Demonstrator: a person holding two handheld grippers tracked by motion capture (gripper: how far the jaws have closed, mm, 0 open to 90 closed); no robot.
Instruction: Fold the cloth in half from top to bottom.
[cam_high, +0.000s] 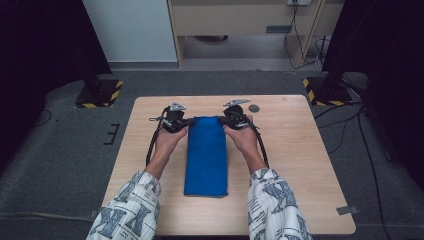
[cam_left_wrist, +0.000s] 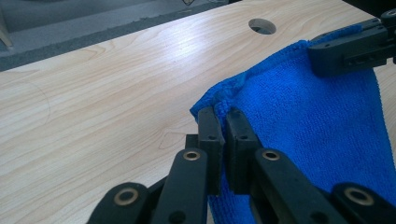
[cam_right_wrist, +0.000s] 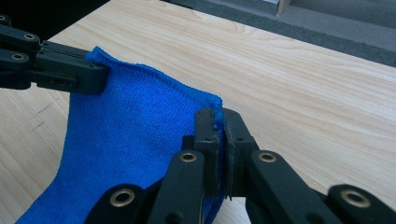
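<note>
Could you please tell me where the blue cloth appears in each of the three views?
High view: blue cloth at table centre, far end between both tongs.
Left gripper view: right side, corner pinched.
Right gripper view: left side, corner pinched.
Shared landmark: the wooden table.

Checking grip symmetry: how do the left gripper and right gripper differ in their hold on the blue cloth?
The left gripper pinches the far left corner of the blue cloth; the right gripper pinches the far right corner. In the high view the left gripper's grey plate lies slightly nearer the person than the right gripper's grey plate. Shared: both are shut on the cloth's far edge, lifting it off the table.
</note>
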